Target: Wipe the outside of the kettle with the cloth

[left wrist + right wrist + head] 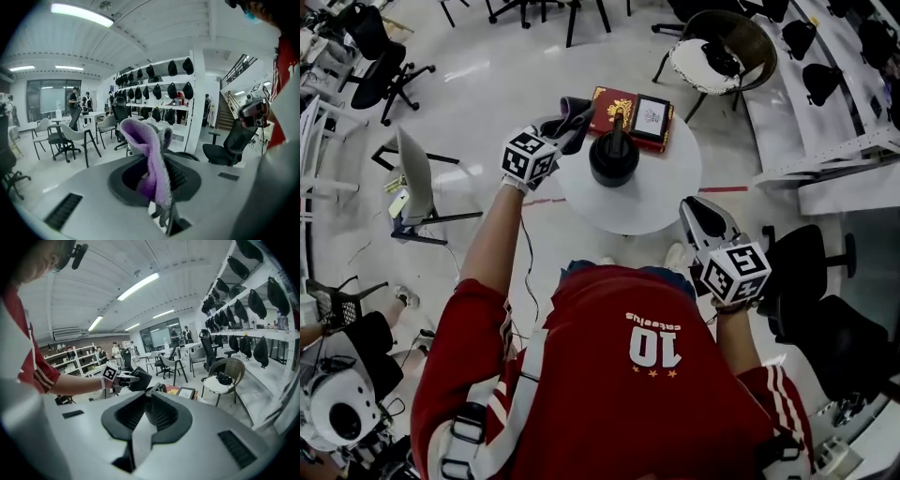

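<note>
black kettle (614, 155) stands mid-table on a round white table (649, 208), seen only in the head view. just left of it, the left gripper (572, 125) pinches a cloth (151, 157); its own view shows the cloth is purple. right gripper (705, 221), low off the table's edge, has its jaws together and empty.

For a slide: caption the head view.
Left gripper holds cloth beside the kettle on a round table; right gripper shut.
</note>
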`<state>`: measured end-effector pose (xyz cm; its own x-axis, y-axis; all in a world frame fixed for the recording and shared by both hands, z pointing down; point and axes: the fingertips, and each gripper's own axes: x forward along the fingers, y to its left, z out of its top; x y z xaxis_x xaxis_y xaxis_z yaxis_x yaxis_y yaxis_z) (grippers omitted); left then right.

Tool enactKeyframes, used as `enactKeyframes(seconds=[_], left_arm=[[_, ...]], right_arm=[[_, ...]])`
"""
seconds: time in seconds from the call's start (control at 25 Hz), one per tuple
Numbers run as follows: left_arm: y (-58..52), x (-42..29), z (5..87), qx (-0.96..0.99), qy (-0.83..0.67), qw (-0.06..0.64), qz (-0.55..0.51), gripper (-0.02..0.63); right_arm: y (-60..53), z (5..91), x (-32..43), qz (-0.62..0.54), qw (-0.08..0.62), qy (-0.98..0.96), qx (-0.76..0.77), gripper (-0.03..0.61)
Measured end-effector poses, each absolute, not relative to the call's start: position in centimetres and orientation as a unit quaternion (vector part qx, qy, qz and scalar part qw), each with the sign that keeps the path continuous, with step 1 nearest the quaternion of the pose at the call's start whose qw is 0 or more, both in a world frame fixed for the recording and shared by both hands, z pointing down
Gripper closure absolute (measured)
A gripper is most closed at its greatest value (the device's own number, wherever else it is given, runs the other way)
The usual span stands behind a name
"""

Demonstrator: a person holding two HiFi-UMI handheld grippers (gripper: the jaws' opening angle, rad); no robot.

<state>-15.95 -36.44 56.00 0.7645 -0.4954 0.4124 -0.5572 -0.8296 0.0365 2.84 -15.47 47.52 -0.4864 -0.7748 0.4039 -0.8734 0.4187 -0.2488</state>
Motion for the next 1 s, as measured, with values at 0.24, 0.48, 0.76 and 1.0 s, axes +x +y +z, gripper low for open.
enactKeyframes(seconds=[0.24,0.48,0.76,1.0], left_arm=[[-37.6,-16.0,61.2,0.931,-0.278,0.130,0.196,0.555],[-38.4,-15.2,65.9,0.927,-0.266,0.156,0.213,0.555],[-39.4,-15.1,70.1,0.913,-0.276,0.221,0.205,0.555],[-37.6,-15.5,72.5,0.907,-0.269,0.257,0.198,0.555]], right_arm=[[-14.3,49.2,3.6,0.231,0.129,-0.814,0.517,0.526],[-13.2,50.4,4.7,0.243,0.132,-0.793,0.542,0.526],[-12.2,51.4,6.2,0.255,0.134,-0.776,0.561,0.526],[-11.4,51.7,6.6,0.262,0.133,-0.770,0.566,0.526]])
